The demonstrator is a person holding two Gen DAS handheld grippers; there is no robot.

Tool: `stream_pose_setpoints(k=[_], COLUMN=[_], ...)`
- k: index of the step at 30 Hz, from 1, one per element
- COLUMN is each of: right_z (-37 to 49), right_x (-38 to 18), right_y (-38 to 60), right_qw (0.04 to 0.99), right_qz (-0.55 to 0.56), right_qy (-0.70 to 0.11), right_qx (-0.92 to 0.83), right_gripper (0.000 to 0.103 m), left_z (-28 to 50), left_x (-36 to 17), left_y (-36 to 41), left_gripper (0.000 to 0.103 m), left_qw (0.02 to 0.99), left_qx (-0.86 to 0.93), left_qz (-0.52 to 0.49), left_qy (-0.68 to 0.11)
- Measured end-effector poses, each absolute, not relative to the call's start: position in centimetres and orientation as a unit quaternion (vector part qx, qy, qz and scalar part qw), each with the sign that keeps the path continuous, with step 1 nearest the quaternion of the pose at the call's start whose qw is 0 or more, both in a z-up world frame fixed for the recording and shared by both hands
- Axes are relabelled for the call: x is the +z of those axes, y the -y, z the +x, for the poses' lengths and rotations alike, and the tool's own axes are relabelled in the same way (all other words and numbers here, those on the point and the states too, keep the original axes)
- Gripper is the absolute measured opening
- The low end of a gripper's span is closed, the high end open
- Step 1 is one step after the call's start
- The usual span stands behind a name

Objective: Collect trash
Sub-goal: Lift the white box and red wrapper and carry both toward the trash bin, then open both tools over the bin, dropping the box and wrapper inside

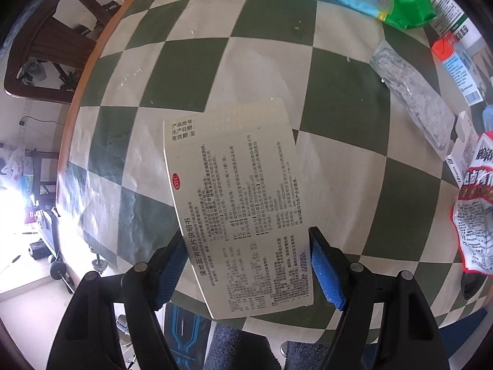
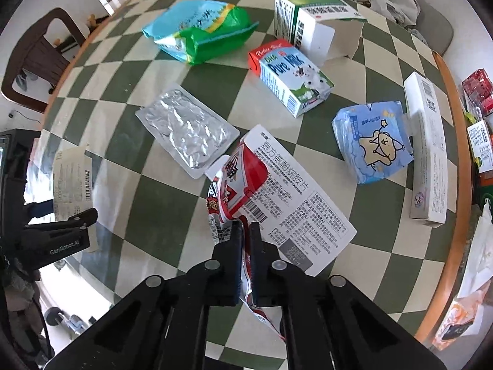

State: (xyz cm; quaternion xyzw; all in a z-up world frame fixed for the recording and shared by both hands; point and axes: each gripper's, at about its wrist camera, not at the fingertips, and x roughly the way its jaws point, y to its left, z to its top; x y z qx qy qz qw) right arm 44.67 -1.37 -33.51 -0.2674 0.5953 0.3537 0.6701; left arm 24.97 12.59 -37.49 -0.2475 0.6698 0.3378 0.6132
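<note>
— What did the left gripper (image 1: 249, 265) have?
— A flattened medicine box (image 1: 237, 203), clamped across its width between wide-set blue pads, above the checkered table (image 1: 215, 61).
— And the right gripper (image 2: 245, 231)?
— Pinched nearly closed on a red-and-white snack wrapper (image 2: 229, 191), beside a foil blister pack (image 2: 185, 129).
</note>
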Motion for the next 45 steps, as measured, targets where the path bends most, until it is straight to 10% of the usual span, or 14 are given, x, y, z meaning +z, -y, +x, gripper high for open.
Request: stream_pose_setpoints(k=[30,45], right_z=[26.7,8.4], right_x=[-22.6,-44.0], right_y=[9.5,14.5], right_qw=[0.773,0.652], right_qz=[-0.096,0.033], right_qy=[-0.554,-0.718], right_qx=[0.293,0.240], right_gripper=[0.000,0.000], left_z=[6.4,-0.8], left_x=[-26.3,-49.8], left_y=[-11.6,-8.5], left_gripper=[0.073,0.074], left_qw=[0.749,0.634], left_qx=[0.205,0.103], left_qz=[-0.283,-0.371], left_qy=[-0.563,-0.671])
